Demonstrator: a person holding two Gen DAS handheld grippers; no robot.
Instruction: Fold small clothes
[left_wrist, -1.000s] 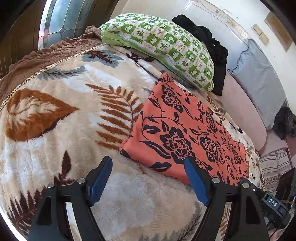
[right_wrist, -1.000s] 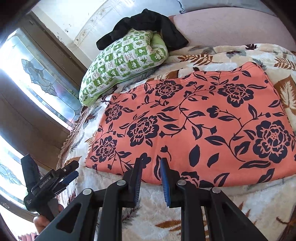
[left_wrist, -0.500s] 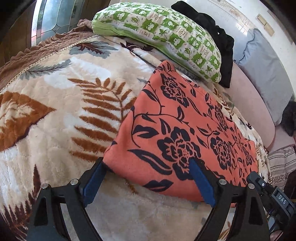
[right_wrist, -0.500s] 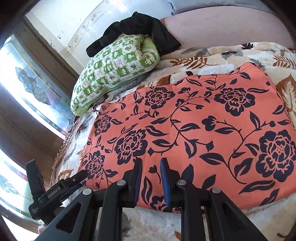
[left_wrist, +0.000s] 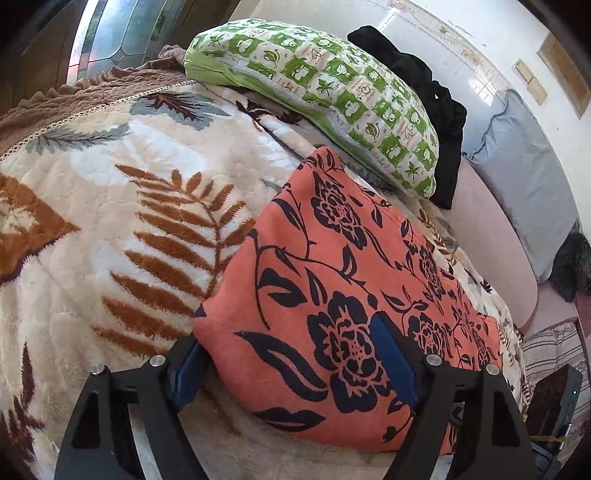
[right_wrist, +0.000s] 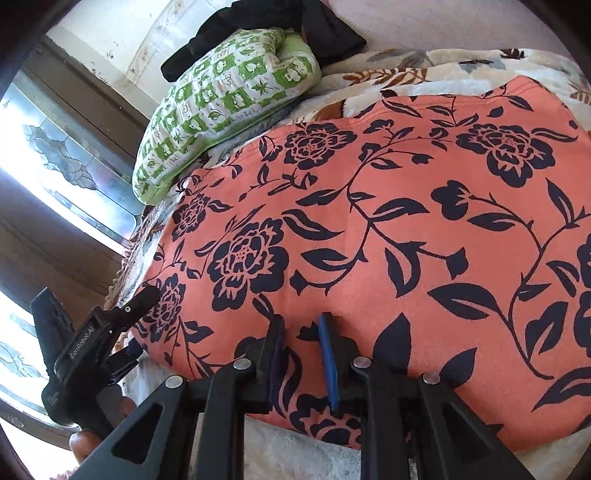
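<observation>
The orange floral garment (right_wrist: 388, 236), printed with dark navy blooms and vines, lay spread flat on the leaf-patterned plush blanket (left_wrist: 122, 206) that covered the bed, one end just short of the green checked pillow (left_wrist: 332, 99). Laid out smooth like that, it looked ready for a first fold, with no crease yet made in it. The left claw (left_wrist: 291, 365) sat wide open at the garment's near corner, one blue pad low against the blanket beside the edge and the other resting over the cloth, so the corner lay between the two without being pinched; that placement suited a grab of the corner. The right claw (right_wrist: 303, 362) was further along the same near edge, its pads parted only a narrow way and lying on top of the fabric, and I could not tell whether any cloth had been caught between them; it seemed placed to take the hem at a second point, so both claws could lift the edge together. In the right wrist view the left claw (right_wrist: 122, 332) showed at the corner, well apart from the right one. Beyond the pillow a black garment (left_wrist: 428, 107) was heaped against the wall, and a grey cushion (left_wrist: 524, 173) leaned further off. No basket or bin was in view.
</observation>
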